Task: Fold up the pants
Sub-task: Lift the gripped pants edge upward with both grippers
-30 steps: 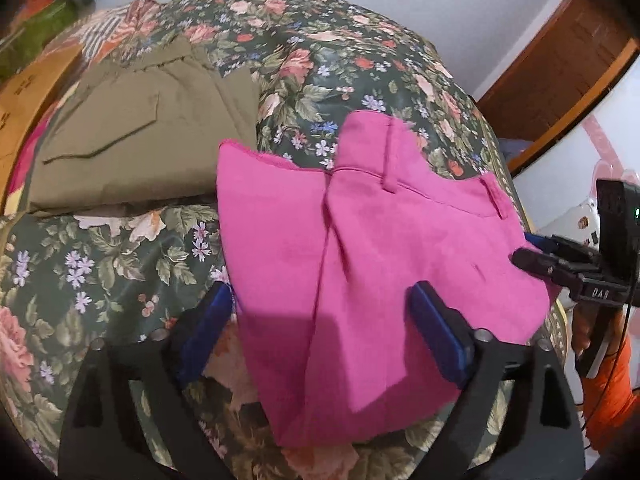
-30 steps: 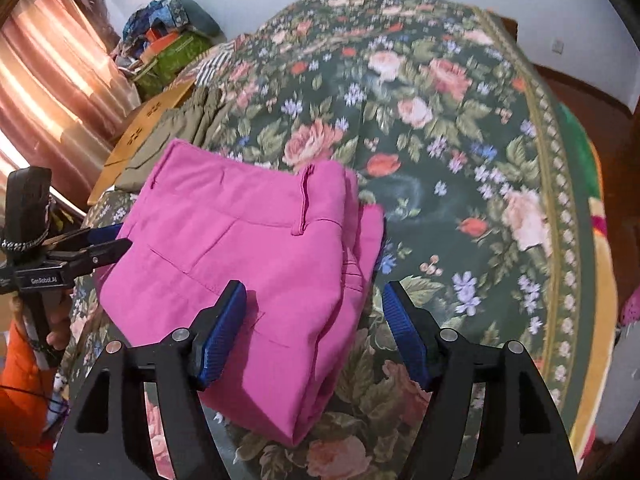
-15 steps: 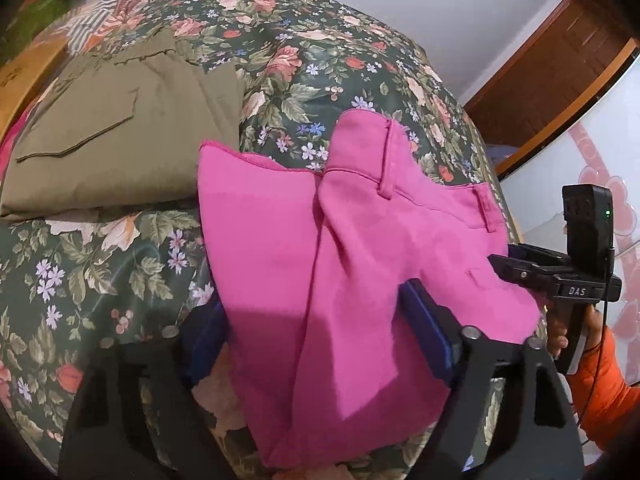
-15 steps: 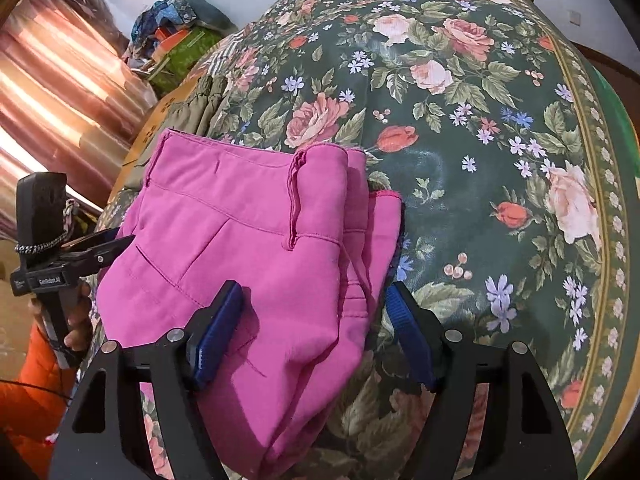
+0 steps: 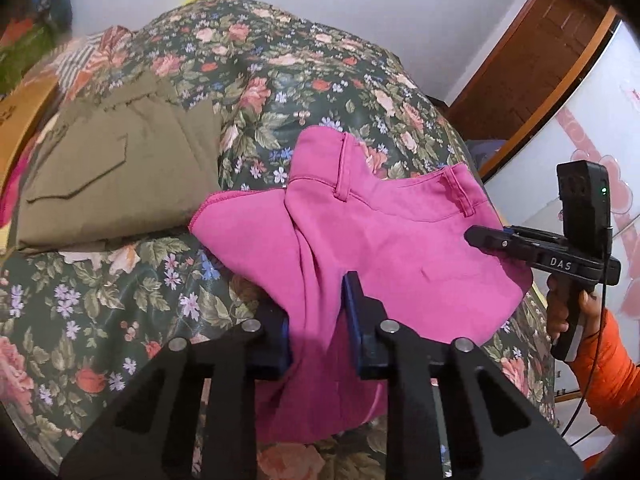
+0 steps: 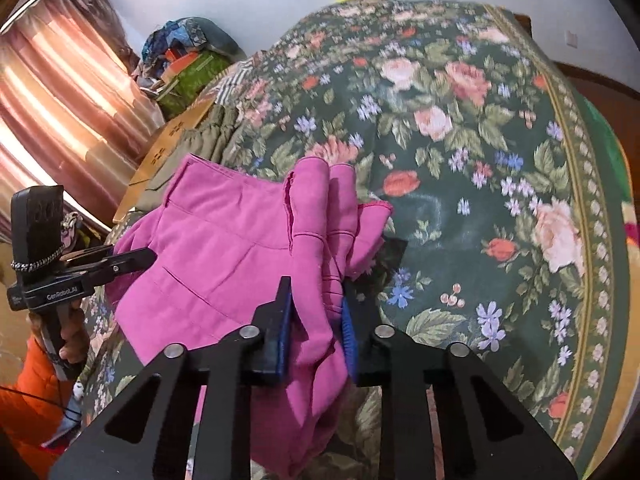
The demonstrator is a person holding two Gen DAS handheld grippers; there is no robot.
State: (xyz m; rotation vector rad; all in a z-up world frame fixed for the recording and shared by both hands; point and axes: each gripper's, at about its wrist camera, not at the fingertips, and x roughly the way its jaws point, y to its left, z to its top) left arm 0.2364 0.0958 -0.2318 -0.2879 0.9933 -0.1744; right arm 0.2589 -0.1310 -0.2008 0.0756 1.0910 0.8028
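Note:
Folded pink pants [image 5: 400, 248] lie on a floral bedspread [image 5: 120, 300] near its front edge. My left gripper [image 5: 316, 308] has its jaws closing on a bunched fold at the pants' near left side, blue pads pressing the cloth. In the right wrist view the pink pants [image 6: 224, 248] show their stacked edges. There my right gripper [image 6: 316, 292] is closing too, pinching those layers. Each gripper appears in the other's view: the right gripper [image 5: 476, 236] at the waistband side, the left gripper [image 6: 148, 256] at the far left edge.
Folded olive pants [image 5: 112, 176] lie on the bed to the left of the pink ones. A cardboard box [image 6: 172, 148], a pile of bags [image 6: 188, 60] and curtains [image 6: 60, 92] stand beyond. A wooden door [image 5: 532, 60] and a person's orange sleeve [image 5: 600, 360] are at right.
Both grippers stood open astride the pink pants; now their jaws have closed on the cloth. The fabric is bunched and slightly lifted at both grips.

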